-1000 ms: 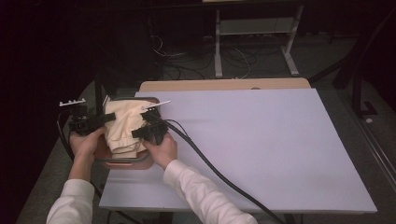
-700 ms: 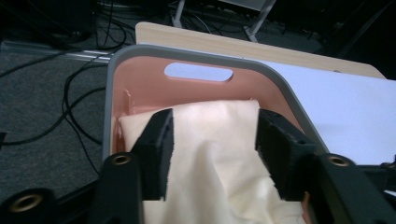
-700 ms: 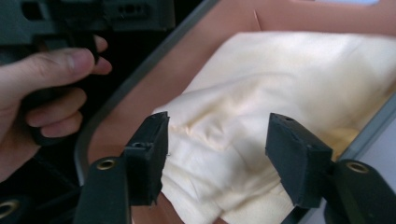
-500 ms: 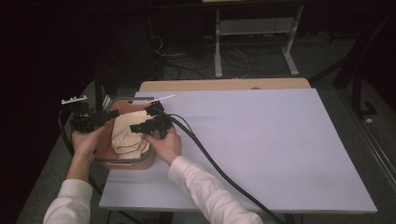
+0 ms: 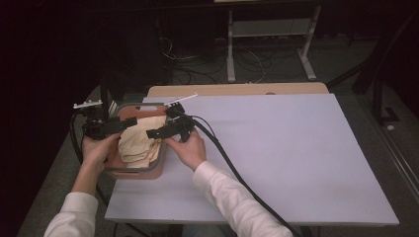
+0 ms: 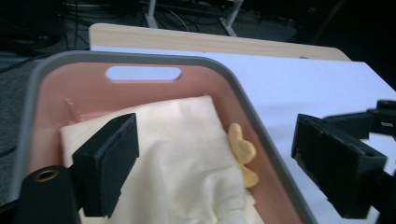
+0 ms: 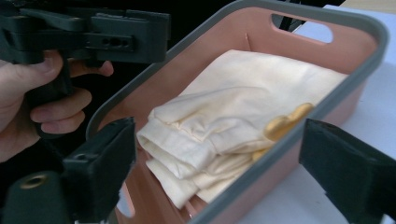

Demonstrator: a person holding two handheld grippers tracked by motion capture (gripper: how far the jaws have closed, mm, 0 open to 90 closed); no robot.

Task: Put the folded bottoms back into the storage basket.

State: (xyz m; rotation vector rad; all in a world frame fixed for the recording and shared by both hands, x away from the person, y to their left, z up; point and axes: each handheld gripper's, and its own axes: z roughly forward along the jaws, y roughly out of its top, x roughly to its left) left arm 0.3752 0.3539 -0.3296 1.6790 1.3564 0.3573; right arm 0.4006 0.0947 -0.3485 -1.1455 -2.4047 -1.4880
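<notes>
A folded cream cloth [image 5: 140, 143] lies inside a pink plastic basket with a grey rim [image 5: 160, 154] at nine o'clock on the white surface [image 5: 276, 158]. The left tool [image 5: 109, 126] and right tool [image 5: 159, 132] have just been opening and hover above it, jaws apart, gripping nothing. Best to lift both straight up, clear of the rim, without snagging a fold.

Soft matt cream cloth [image 7: 219, 126] lies in a smooth pink plastic basket [image 7: 299, 154] with a grey rim, on the matt tabletop [image 5: 276, 158].
</notes>
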